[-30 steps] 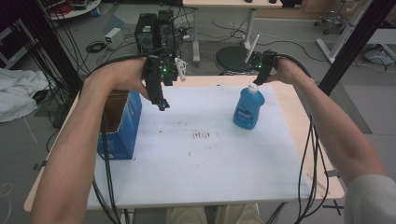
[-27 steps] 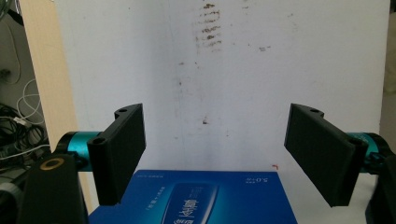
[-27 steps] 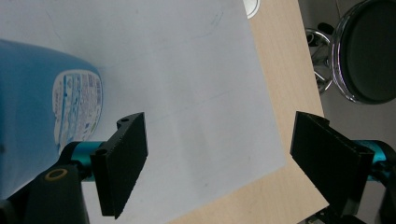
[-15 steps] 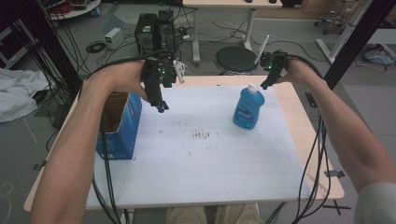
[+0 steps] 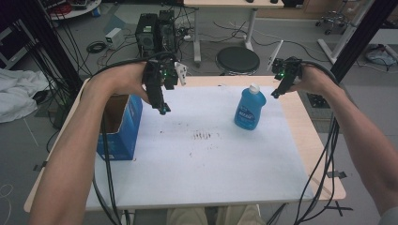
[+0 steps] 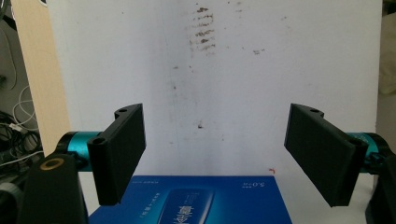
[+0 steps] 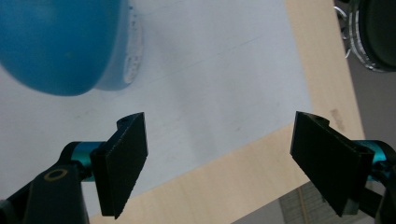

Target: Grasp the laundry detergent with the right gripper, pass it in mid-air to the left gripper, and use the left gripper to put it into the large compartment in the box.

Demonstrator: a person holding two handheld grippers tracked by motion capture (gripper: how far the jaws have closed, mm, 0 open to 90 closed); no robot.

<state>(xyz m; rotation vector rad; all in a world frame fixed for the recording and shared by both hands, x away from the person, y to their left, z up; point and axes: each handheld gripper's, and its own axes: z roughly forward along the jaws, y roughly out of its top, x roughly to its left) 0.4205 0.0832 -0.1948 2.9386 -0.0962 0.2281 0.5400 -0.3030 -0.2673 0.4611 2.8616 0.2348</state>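
Blue plastic marks the bottle (image 5: 249, 109), which stands upright with a white cap on the far right part of the white sheet (image 5: 202, 164) that covers most of the wooden table (image 5: 319, 140). On the far side of it, just to the right, the right gripper (image 5: 277, 93) is held above the table's far edge, apart from the bottle. In the right gripper view its two black jaws are spread wide with nothing between them; under them lie the white sheet (image 7: 210, 70) and the bare wood edge (image 7: 224, 182), and the bottle's rounded blue body (image 7: 60, 42) sits at the upper left, clear of the jaws. The left gripper (image 5: 163, 108) hangs over the far left part of the sheet, pointing down. Its own view shows the jaws equally wide and empty, above the white sheet (image 6: 233, 93) and a patch of small dark smudges (image 6: 203, 30). A blue box (image 5: 123, 129) stands open-topped at the table's left edge, just left of the left forearm; the blue printed face (image 6: 191, 200) low in the left gripper view is probably that same box, though the angle makes it hard to be sure. The dark smudges (image 5: 204, 136) lie near the sheet's middle, well apart from both the bottle and the box.
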